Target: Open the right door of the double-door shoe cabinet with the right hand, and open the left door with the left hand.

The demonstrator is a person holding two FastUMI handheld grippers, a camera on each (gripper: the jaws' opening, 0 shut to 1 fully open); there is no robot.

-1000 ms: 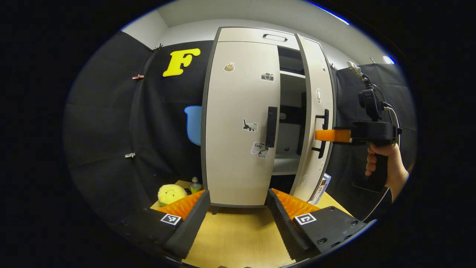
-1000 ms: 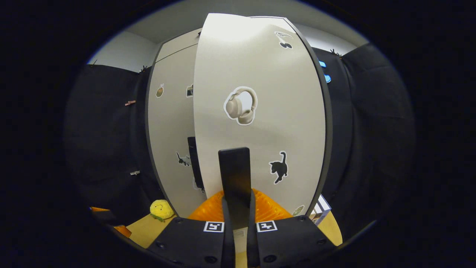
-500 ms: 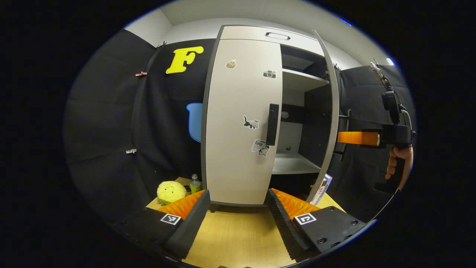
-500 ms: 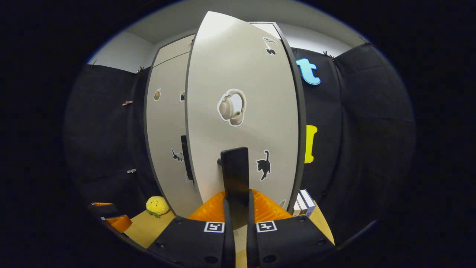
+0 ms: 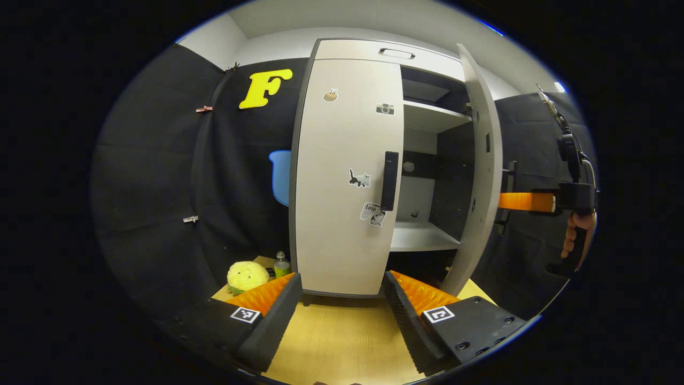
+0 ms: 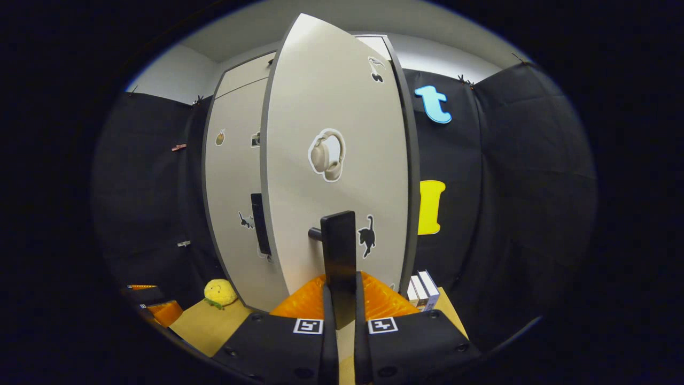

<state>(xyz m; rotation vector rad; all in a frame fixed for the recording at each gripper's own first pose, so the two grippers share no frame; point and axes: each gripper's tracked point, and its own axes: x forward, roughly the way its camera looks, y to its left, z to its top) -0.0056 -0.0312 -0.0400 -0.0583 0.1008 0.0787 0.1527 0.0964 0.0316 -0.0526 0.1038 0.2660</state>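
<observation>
The beige shoe cabinet [image 5: 374, 49] stands on a wooden table. Its left door [image 5: 342, 224] is closed, with a black vertical handle [image 5: 389, 181]. The right door [image 5: 483, 176] is swung well open, showing white shelves [image 5: 422, 238] inside. My left gripper [image 5: 342, 299] is open, low in front of the left door and apart from it. My right gripper [image 6: 340, 315] is shut on the right door's black handle [image 6: 339, 251]. In the left gripper view the right gripper [image 5: 526, 201] is at the far right, held by a hand [image 5: 576, 235]. The left door [image 6: 230, 224] sits behind in the right gripper view.
A yellow plush toy [image 5: 247, 276] and a small green bottle [image 5: 281, 265] sit left of the cabinet on the table [image 5: 336, 342]. Several white books [image 6: 423, 289] stand by the cabinet's right side. Black cloth walls enclose the booth.
The right door has swung farther open, pulled by the right gripper, exposing more of the shelves. The left gripper has stayed in place, open.
</observation>
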